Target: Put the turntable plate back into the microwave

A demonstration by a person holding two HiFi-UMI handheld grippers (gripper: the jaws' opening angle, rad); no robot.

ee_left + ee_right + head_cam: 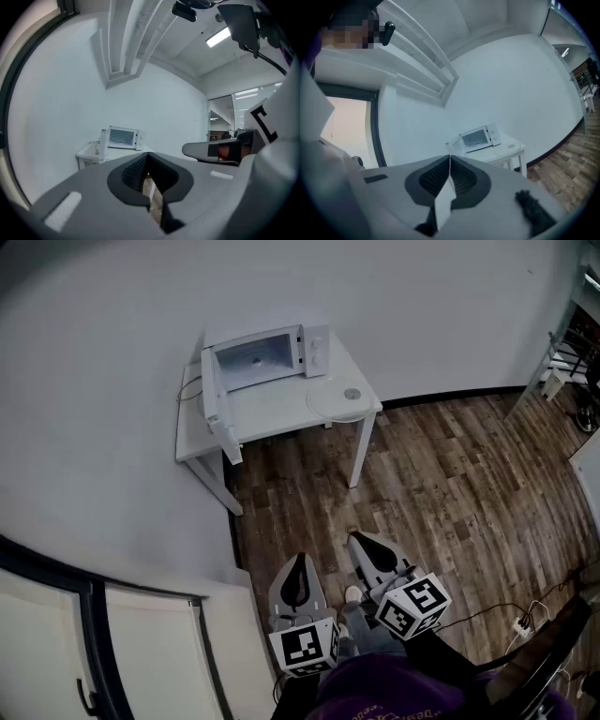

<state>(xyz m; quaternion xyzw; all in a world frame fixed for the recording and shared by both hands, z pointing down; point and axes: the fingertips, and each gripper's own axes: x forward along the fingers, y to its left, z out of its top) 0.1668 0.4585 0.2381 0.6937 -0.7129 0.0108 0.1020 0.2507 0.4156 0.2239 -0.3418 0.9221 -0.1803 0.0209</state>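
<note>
No text can be read; the panel on the microwave (317, 351) is too small. The left marker cube (305, 648) and right marker cube (413, 607) show only black-and-white squares.

Probably a bare office room: white walls (141, 381), wood-plank floor (450, 484), microwave (267, 357) on small white table (272, 409).

Both grippers held low, side by side, jaws closed and empty.
The left gripper (300, 563) and the right gripper (364, 545) lie near each other but apart, both pointing forward and roughly level. Each gripper's jaws meet at the tips with nothing between them.
</note>
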